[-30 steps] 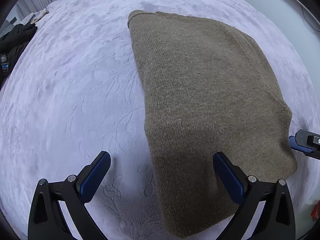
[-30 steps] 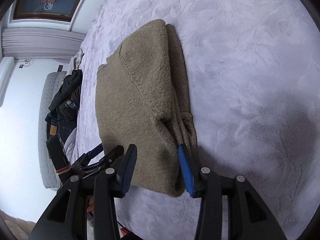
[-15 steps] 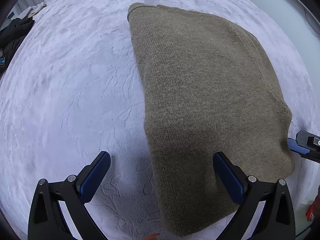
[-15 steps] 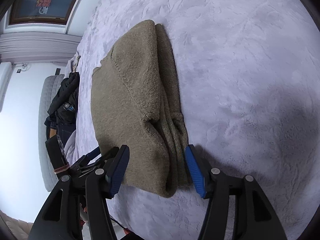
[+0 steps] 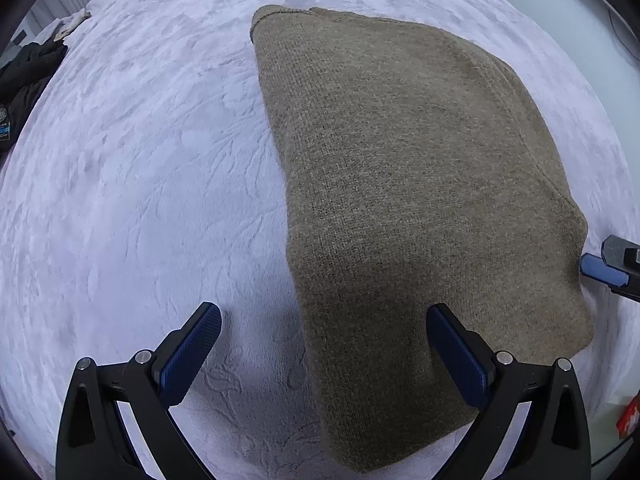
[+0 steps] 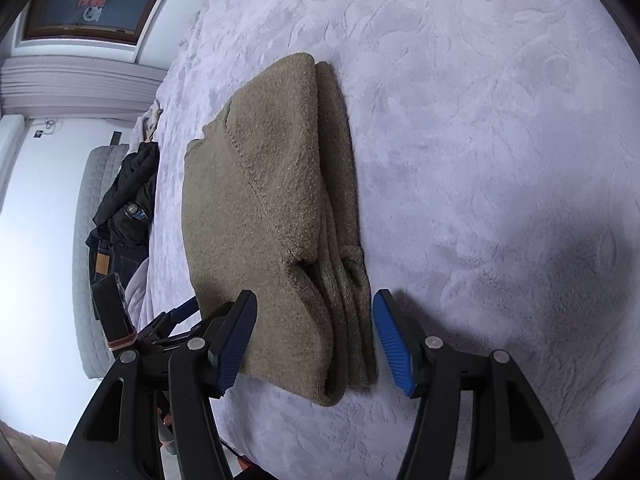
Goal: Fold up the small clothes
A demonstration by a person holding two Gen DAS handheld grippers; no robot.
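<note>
The folded brown sweater (image 5: 420, 200) lies centre-right on the bed (image 5: 140, 160). Both the left claw (image 5: 324, 344) and right claw (image 6: 314, 336) gape, released. Soft, thick knit, probably light; pinch its stacked lower edge.

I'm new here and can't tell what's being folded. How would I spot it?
Look at the pale lilac bedspread covering the bed. On it lies a folded olive-brown knitted sweater, the only brown thing there, unlike the dark clothes heaped at the bed's edge.
</note>
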